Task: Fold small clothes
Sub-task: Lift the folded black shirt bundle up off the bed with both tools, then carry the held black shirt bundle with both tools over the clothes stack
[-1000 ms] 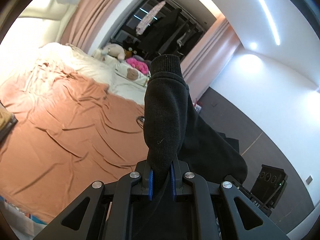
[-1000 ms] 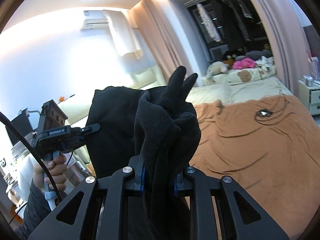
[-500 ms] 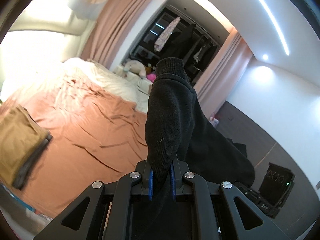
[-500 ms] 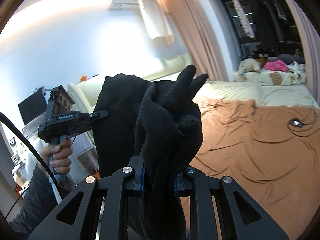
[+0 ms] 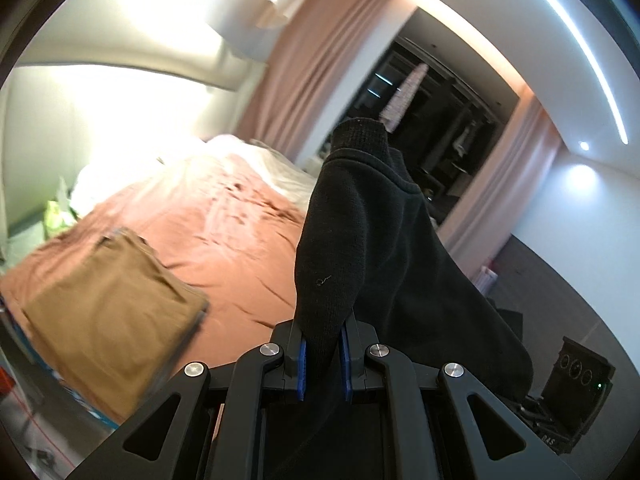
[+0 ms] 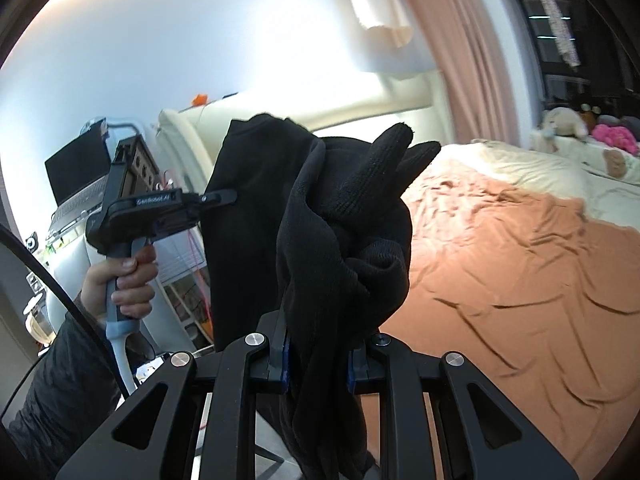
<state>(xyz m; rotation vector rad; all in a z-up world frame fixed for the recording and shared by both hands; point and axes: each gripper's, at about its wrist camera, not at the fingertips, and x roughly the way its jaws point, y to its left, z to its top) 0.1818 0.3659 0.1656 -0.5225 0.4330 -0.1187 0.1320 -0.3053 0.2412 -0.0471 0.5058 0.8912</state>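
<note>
A black knit garment [image 5: 352,232] hangs in the air between both grippers, above the edge of the bed. My left gripper [image 5: 323,364] is shut on one end of it, the cloth standing up between the blue pads. My right gripper [image 6: 316,364] is shut on a bunched end of the same black garment [image 6: 344,240]. In the right wrist view the left gripper [image 6: 224,197] shows at the left, held by a hand [image 6: 124,276], its tips pinching the garment's flat hanging part. A folded tan garment [image 5: 112,312] lies on the orange bedsheet [image 5: 224,240] at the near left.
The bed's orange sheet [image 6: 500,280] stretches right, with cream bedding and plush toys [image 6: 568,120] at its far end. A laptop [image 6: 76,172] stands on a stand left of the bed. A dark wardrobe [image 5: 440,120] and pink curtains fill the back. A black case [image 5: 572,384] sits on the floor.
Both grippers have swung sideways with the black garment still held. The folded tan garment has come fully into the left wrist view, and the laptop and headboard now show in the right wrist view.
</note>
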